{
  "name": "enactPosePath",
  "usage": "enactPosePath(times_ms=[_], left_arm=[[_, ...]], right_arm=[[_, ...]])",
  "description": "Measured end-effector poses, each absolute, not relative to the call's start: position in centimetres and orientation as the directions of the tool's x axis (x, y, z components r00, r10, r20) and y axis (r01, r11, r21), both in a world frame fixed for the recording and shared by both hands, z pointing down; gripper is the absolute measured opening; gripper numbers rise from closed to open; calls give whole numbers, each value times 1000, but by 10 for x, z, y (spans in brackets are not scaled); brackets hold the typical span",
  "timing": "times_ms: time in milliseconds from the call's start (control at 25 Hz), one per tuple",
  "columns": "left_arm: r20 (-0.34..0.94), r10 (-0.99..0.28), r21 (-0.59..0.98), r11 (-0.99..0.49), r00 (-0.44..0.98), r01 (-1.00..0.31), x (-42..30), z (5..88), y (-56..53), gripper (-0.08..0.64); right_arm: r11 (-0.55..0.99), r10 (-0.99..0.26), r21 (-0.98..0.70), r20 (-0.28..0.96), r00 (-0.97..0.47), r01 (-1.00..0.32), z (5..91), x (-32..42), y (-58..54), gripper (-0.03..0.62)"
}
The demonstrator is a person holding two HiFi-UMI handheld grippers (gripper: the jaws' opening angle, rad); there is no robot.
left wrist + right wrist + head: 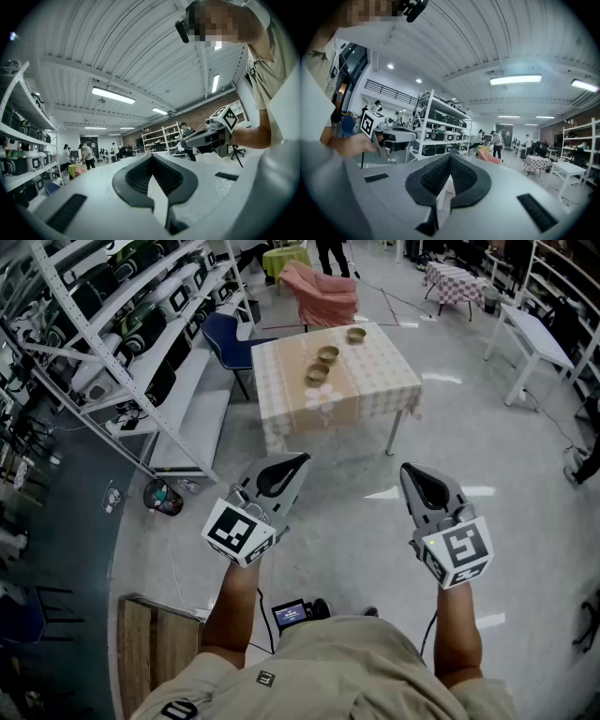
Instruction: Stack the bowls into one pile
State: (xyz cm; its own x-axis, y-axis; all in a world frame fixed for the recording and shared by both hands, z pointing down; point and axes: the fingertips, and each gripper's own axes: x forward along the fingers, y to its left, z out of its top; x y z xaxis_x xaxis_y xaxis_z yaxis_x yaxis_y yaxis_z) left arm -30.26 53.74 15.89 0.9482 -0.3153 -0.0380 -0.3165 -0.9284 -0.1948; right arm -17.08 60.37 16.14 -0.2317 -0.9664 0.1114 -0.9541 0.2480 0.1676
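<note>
Three brass-coloured bowls stand apart in a row on a far table with a checked cloth [375,390]: one at the back [355,335], one in the middle [327,354], one nearest [317,374]. Both grippers hang over the floor well short of that table, held level. My left gripper [298,461] is shut and empty, its dark pads meeting at the tip [151,156]. My right gripper [407,471] is also shut with nothing in it [450,157]. Each gripper view catches the other gripper at its side, and neither shows the bowls.
A long white shelving rack [112,324] with equipment runs along the left. A blue chair [225,338] and a pink-draped chair [323,292] stand by the table. A white bench [534,334] sits at right, a wooden crate [150,652] near my left. People stand far off.
</note>
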Motion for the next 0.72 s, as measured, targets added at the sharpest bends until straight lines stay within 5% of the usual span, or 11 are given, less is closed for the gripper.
enactPosePath(times_ms=[720], left_arm=[[-49, -270, -176, -945, 961, -275, -325, 164, 508, 6]], right_arm=[[209, -975, 151, 104, -195, -966, 166, -196, 577, 3]])
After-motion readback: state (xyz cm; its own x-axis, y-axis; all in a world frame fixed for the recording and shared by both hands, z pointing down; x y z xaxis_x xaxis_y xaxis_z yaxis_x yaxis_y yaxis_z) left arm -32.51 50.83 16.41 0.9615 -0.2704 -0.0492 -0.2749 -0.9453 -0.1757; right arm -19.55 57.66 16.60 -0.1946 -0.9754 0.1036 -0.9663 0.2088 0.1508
